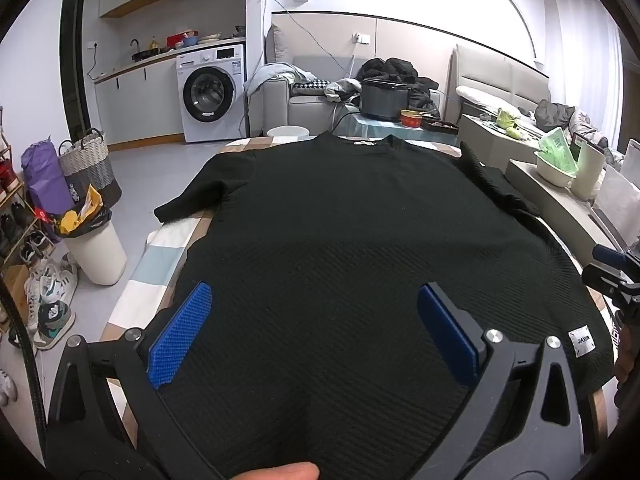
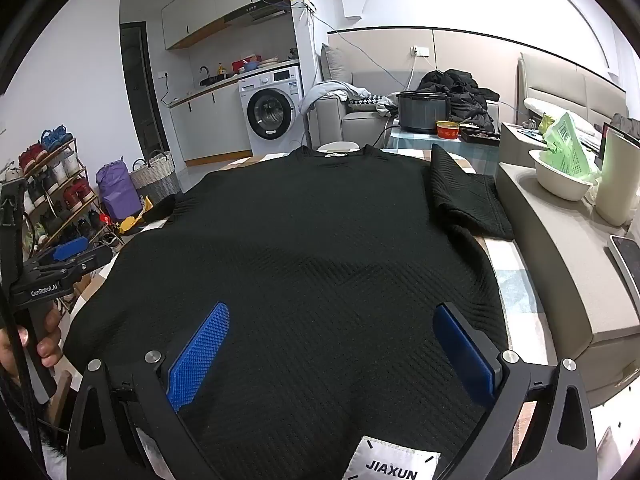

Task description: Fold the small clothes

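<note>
A black ribbed sweater [image 2: 304, 248] lay flat, collar away, on a checked tablecloth [image 2: 514, 276]. A white hem patch [image 2: 390, 462] read "JIAXUN". The left gripper [image 1: 316, 320] and the right gripper [image 2: 332, 340] both hovered over the hem with jaws spread wide, clamping nothing. The left gripper's body bore "GenRobot.AI". A washing machine [image 2: 274, 110] stood behind.

Sweater [image 1: 340, 216] flat on table [image 1: 172, 240]; cooker [image 1: 383, 98] behind; bowl [image 2: 560, 178] right.

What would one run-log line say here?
black shirt: spread flat, unfolded | left gripper: open above hem | right gripper: open above hem
</note>
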`<action>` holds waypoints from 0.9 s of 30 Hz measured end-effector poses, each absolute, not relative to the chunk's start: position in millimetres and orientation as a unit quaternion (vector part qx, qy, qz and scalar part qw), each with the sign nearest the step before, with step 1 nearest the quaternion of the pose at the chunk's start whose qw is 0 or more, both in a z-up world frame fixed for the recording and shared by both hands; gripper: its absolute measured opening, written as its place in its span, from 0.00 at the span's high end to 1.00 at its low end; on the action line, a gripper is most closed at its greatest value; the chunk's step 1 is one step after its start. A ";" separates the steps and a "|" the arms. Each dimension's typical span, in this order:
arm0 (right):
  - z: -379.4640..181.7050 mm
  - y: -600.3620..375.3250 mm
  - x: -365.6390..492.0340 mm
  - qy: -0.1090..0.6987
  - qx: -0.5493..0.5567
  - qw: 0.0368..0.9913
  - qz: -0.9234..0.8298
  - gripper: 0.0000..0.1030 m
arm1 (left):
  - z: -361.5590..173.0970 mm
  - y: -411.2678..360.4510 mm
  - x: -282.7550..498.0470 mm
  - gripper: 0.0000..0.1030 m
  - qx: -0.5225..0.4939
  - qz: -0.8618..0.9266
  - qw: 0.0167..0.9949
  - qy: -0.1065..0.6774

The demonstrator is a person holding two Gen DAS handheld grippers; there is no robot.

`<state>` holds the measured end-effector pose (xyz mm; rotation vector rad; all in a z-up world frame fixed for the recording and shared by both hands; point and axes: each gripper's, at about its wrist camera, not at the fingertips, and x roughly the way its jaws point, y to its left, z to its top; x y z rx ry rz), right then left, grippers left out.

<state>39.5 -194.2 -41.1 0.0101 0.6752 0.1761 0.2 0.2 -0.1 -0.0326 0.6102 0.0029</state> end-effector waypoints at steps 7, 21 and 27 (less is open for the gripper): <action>-41.1 -194.2 39.4 0.330 0.005 0.940 0.087 0.00 | 0.5 1.7 0.5 0.01 -0.015 0.001 0.954 0.298; -41.0 -194.0 39.6 0.330 0.006 0.940 0.086 0.00 | 0.0 0.1 0.0 0.01 -0.013 0.003 0.955 0.297; -41.2 -193.9 39.7 0.330 0.006 0.940 0.087 0.00 | 0.0 0.1 0.0 0.01 -0.013 0.003 0.955 0.297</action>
